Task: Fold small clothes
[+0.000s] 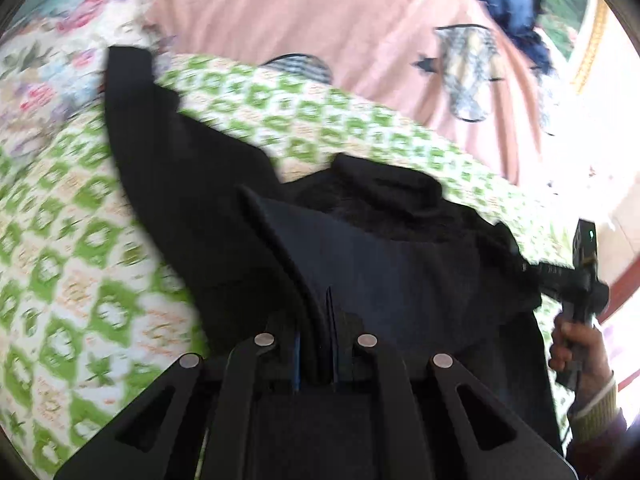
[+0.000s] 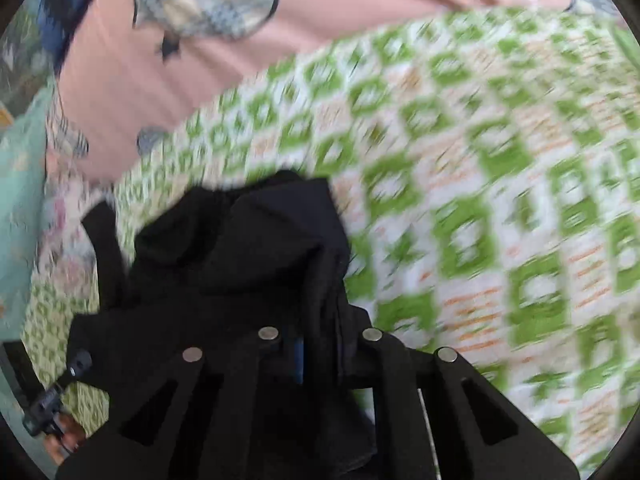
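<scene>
Both wrist views close, blurred; seemingly share green quilt (image 1: 60,280).

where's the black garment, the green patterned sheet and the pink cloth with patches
black garment (image 1: 192,184): left wrist view, its flat left panel
green patterned sheet (image 2: 500,200): right wrist view, bare stretch right of the garment
pink cloth (image 1: 360,28): left wrist view, plain area between the patches

Black garment (image 1: 208,200): matt soft cloth, fuzzier at 1 o'clock. Green-print bedsheet (image 1: 72,240): matt woven cotton. Pink cloth (image 1: 360,28): smooth. Left gripper (image 1: 316,354): matt black plastic, shiny metal rivets.
</scene>
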A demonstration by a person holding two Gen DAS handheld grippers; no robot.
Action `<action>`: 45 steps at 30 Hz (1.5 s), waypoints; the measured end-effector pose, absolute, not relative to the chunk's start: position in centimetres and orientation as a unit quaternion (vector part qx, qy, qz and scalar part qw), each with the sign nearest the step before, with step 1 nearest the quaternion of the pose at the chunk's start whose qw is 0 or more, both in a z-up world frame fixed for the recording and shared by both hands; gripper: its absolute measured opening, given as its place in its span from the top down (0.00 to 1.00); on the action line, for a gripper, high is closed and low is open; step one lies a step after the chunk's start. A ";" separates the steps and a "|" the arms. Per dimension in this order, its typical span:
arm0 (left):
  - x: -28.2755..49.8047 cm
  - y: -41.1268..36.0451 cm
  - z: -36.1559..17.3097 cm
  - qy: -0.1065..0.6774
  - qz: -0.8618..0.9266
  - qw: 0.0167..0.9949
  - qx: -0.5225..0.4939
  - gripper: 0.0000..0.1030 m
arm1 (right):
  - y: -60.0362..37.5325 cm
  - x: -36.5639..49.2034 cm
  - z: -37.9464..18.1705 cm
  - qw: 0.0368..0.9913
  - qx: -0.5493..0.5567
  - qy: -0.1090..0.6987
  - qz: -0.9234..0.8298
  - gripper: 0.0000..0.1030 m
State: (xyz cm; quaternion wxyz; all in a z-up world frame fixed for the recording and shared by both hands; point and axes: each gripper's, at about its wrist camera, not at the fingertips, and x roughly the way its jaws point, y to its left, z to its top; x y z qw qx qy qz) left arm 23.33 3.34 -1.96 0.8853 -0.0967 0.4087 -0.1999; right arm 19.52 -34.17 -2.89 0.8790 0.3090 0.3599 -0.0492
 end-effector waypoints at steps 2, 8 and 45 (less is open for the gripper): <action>23.4 2.0 -2.1 0.407 -0.223 0.882 -0.088 0.91 | -35.9 18.7 -2.6 0.876 0.329 0.349 -0.054 0.89; 24.8 0.7 -5.2 0.445 -0.203 0.869 -0.072 0.91 | -36.6 18.6 -4.1 0.861 0.292 0.399 -0.120 0.81; 24.8 1.0 -7.2 0.454 -0.199 0.866 -0.062 0.91 | -38.0 22.6 1.0 0.889 0.234 0.391 -0.044 0.35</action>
